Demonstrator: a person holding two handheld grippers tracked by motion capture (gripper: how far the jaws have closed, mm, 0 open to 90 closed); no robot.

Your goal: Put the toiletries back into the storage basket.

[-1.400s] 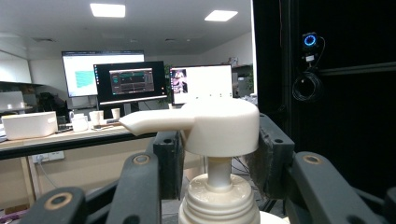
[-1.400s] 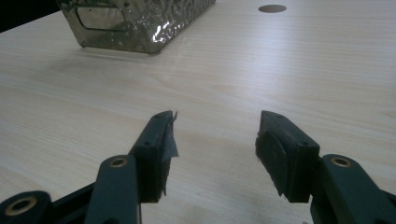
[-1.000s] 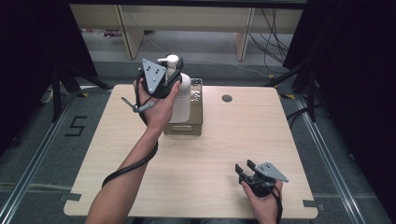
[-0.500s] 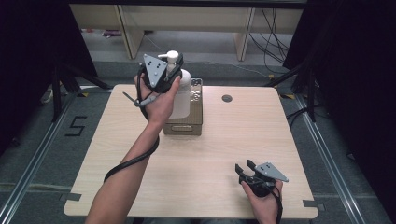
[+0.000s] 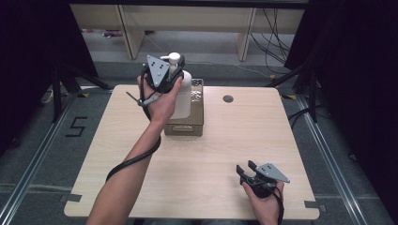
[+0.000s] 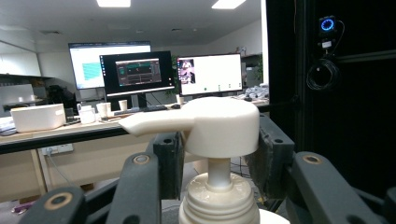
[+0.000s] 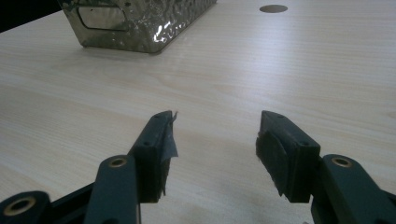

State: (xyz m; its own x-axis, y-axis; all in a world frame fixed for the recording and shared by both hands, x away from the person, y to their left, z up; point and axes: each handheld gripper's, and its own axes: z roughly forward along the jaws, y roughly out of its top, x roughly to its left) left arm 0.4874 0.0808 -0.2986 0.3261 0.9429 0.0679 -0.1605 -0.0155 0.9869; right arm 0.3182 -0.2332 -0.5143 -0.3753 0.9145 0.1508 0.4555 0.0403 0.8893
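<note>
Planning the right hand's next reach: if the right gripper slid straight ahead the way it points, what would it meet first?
Bare table first. The right gripper aims between the metal basket and the table's round hole, so it likely passes the basket's corner.

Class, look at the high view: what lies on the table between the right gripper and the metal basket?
Nothing: only bare tabletop lies between the right gripper and the metal basket, as the high view and right gripper view both show.

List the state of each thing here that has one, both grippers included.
pump bottle: upright, above the metal basket
pump head: up, between the left gripper's pads
left gripper: shut on the pump head
right gripper: open, empty, low over the table
metal basket: upright on the table
</note>
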